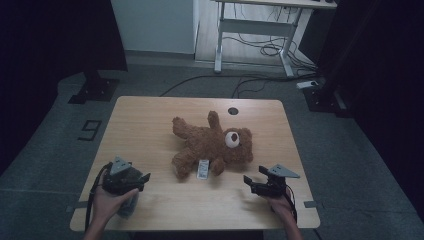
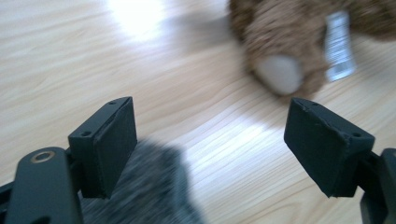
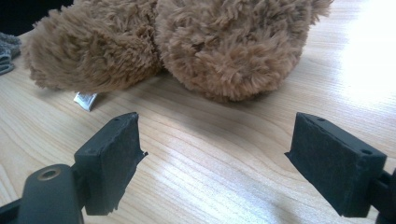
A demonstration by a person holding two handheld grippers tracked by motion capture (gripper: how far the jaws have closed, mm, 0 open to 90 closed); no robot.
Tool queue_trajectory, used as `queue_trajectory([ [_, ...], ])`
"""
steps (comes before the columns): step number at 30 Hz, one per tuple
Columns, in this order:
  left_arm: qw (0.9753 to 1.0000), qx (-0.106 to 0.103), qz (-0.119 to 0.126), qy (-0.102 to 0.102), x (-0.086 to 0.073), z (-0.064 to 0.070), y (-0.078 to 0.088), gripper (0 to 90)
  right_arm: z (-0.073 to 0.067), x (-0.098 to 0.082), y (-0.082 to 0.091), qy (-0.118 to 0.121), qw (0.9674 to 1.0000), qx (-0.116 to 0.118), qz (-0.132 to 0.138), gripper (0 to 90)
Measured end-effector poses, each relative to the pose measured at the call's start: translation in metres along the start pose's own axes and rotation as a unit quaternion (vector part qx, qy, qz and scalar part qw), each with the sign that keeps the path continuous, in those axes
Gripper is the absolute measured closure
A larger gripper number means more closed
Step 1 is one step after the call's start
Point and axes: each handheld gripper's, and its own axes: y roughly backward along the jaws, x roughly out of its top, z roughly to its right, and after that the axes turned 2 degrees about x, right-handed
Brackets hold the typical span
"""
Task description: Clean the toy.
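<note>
A brown plush teddy bear lies on its back near the middle of the light wooden table. Its long axis runs slantwise: the head with the pale muzzle points to the right, and the legs reach left and toward the near edge. A white sewn-in label sits between the near leg and the near arm.

The left gripper rests at the near left, its jaws standing wide with nothing between them. In the left gripper view they face the bear's near foot with its pale sole, which lies ahead and to the right of them, apart from the pads. A grey fuzzy cloth lies just under this gripper.

The right gripper sits at the near right, jaws also spread wide and empty. Its own view looks straight at the bear's head, near but not touching. By my judgement, each gripper is close to its own end of the bear: the left to the foot, the right to the head.
</note>
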Motion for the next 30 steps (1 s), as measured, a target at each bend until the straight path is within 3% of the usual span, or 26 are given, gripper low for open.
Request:
queue_trajectory([
  [3, 0.9999, -0.012, 0.001, -0.006, 0.005, 0.010, -0.004, 17.2, -0.001, 0.000, 0.000, 0.001, 1.0000, 0.002, -0.001, 16.0],
  [5, 0.9996, -0.027, -0.001, -0.012, 0.008, 0.025, -0.012, 17.4, -0.001, -0.001, 0.002, -0.002, 1.0000, 0.004, -0.001, 16.0],
  [13, 0.9970, -0.066, -0.028, -0.027, 0.000, 0.062, -0.037, 18.5, -0.004, -0.005, 0.002, -0.005, 0.9999, 0.003, -0.012, 16.5],
  [24, 0.9945, -0.089, -0.049, -0.025, -0.014, 0.079, -0.056, 20.5, -0.012, -0.010, 0.006, -0.012, 0.9996, 0.001, -0.024, 16.8],
  [30, 0.9920, -0.096, -0.071, -0.042, -0.018, 0.091, -0.070, 21.2, -0.017, -0.012, 0.006, -0.017, 0.9992, 0.002, -0.037, 17.0],
])
